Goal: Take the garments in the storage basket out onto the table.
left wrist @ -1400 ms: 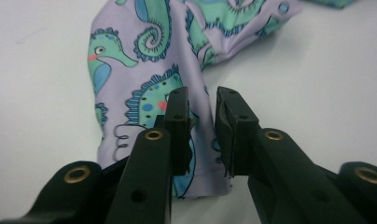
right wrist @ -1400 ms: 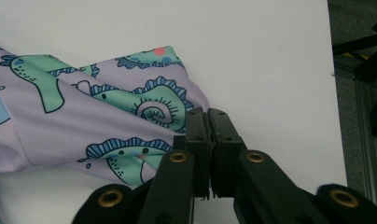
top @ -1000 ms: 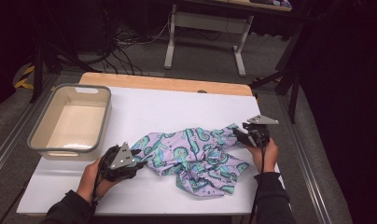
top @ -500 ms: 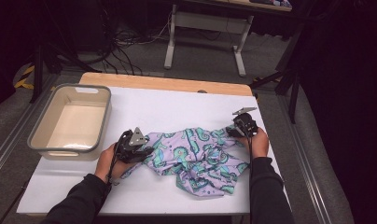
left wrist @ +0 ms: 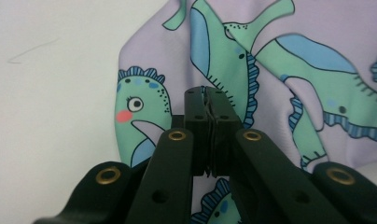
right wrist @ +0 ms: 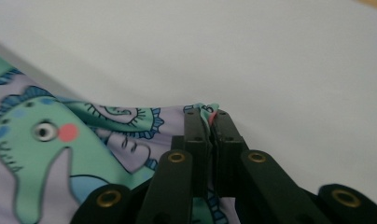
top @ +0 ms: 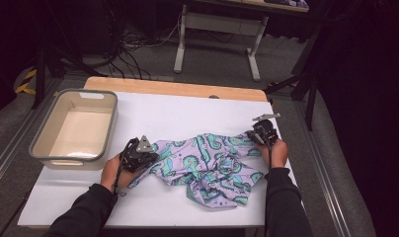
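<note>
A lilac cloth point(top: 207, 168) printed with teal dinosaurs lies crumpled on the near half of the white table point(top: 163, 113). At the cloth's left edge my left gripper point(top: 150, 157) has just been closing. In the left gripper view its jaws point(left wrist: 208, 93) meet on top of the cloth point(left wrist: 280, 70), with a thin fold pinched between them. At the far right corner of the cloth my right gripper point(top: 257, 136) has also just been closing. A bit of the cloth's point(right wrist: 46, 154) edge pokes out between its tips point(right wrist: 208, 114).
An empty grey bin point(top: 39, 148) stands at the table's left side. Bare white tabletop lies beyond the cloth up to the wooden far edge point(top: 178, 88). A desk frame point(top: 217, 44) and cables stand on the floor behind.
Both hands have come in onto the cloth's edges, the left one moving right and away from me. Both pairs of jaws, which stood apart, now meet on the fabric.
</note>
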`<state>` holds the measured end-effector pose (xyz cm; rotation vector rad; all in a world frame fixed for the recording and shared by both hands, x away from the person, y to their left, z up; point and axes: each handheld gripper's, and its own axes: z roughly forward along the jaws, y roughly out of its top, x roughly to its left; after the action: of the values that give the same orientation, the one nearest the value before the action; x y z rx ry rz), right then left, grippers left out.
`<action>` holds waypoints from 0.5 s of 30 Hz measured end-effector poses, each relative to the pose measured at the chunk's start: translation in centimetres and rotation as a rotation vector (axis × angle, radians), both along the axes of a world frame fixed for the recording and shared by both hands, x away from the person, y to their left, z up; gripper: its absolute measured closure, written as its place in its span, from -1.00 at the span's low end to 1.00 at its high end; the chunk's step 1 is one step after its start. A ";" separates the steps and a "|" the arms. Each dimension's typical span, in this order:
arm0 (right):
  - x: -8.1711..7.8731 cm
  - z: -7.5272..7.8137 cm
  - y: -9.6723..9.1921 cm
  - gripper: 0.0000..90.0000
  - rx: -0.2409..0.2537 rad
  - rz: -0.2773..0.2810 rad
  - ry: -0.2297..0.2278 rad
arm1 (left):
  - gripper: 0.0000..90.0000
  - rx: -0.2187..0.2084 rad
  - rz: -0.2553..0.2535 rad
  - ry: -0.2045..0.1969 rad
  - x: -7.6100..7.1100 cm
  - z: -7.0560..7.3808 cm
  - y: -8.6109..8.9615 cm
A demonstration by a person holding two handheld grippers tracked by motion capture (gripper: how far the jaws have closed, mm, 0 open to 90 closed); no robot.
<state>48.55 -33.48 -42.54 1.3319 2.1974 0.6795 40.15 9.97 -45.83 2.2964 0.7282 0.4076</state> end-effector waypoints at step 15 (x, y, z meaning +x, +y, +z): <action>-2.1 1.5 -4.2 0.77 0.069 -0.176 -0.157 | 0.92 -0.119 0.049 -0.110 1.4 1.6 -0.2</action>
<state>46.49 -37.68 -41.08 1.4352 1.9239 0.7698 41.54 9.76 -44.25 2.1308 0.7352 0.4962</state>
